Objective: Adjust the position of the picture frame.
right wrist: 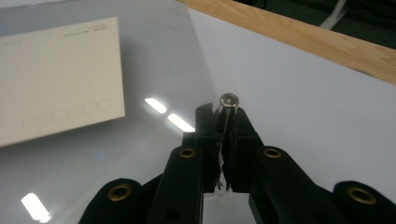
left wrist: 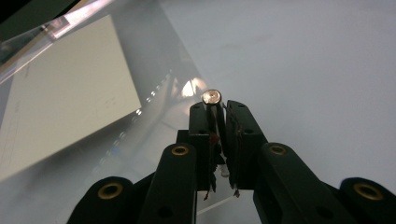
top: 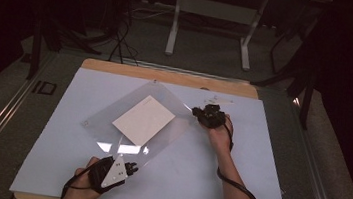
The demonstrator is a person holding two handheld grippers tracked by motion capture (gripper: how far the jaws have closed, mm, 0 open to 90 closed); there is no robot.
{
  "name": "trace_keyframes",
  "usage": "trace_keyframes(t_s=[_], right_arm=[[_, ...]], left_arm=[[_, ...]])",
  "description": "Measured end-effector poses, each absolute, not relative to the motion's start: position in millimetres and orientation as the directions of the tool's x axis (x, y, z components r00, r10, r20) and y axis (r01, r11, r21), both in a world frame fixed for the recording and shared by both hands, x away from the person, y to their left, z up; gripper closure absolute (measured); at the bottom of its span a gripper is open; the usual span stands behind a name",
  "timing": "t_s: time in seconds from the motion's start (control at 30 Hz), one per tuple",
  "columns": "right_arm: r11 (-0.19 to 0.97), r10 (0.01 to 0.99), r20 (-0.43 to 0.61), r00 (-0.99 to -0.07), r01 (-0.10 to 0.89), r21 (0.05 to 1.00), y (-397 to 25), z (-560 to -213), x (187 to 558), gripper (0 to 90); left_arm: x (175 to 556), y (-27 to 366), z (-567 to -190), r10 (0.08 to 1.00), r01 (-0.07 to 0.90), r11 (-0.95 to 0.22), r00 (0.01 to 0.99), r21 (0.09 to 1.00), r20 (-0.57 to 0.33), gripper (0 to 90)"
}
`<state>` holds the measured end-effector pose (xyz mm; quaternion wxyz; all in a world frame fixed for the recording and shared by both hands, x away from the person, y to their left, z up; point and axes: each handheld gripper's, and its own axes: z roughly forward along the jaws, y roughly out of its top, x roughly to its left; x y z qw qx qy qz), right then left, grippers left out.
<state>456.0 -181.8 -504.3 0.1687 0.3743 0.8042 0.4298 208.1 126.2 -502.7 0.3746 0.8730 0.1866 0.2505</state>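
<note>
Clear acrylic sheet (top: 134, 120) over a cream card (top: 143, 120) lies mid-worktop (top: 259, 154); left hand-held gripper (top: 129, 167) & right hand-held gripper (top: 203, 113) each clenched on a small silver-headed pin (left wrist: 211, 97), prob. fastening corners; next: seat pins square.

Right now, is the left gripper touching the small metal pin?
Touching. The left gripper view shows the left gripper shut on the pin, its round head above the tips.

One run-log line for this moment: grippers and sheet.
left gripper: shut on corner pin | right gripper: shut on other pin | clear sheet: flat on table, covering card
</note>
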Motion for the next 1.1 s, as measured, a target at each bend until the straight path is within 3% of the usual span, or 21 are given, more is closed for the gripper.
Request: trace_keyframes(t_s=[0.4, 0.77, 0.9, 1.07, 1.1], right_arm=[[0.317, 0.724, 0.141, -0.675, 0.507, 0.801, -139.2, -514.9, 485.7, 85.2], [0.285, 0.732, 0.194, -0.653, 0.552, 0.783, -102.0, -514.0, 511.6, 83.7], [0.287, 0.731, 0.196, -0.654, 0.555, 0.780, -92.5, -514.5, 514.5, 83.2], [0.331, 0.755, 0.147, -0.639, 0.566, 0.755, -81.3, -523.1, 512.9, 82.0], [0.281, 0.751, 0.205, -0.628, 0.584, 0.761, -85.5, -525.7, 513.7, 79.7]], left_arm=[[189.9, 80.4, -503.1, 0.453, 0.105, -0.699, 0.830, 0.708, 0.324, 80.8], [204.2, 43.0, -503.8, 0.442, 0.097, -0.705, 0.835, 0.703, 0.327, 80.2], [209.5, 19.8, -510.1, 0.395, 0.067, -0.732, 0.853, 0.678, 0.342, 80.0], [220.5, 11.1, -521.0, 0.386, 0.080, -0.695, 0.880, 0.714, 0.277, 79.9], [219.9, 11.7, -521.4, 0.372, 0.058, -0.705, 0.878, 0.707, 0.300, 79.2]])
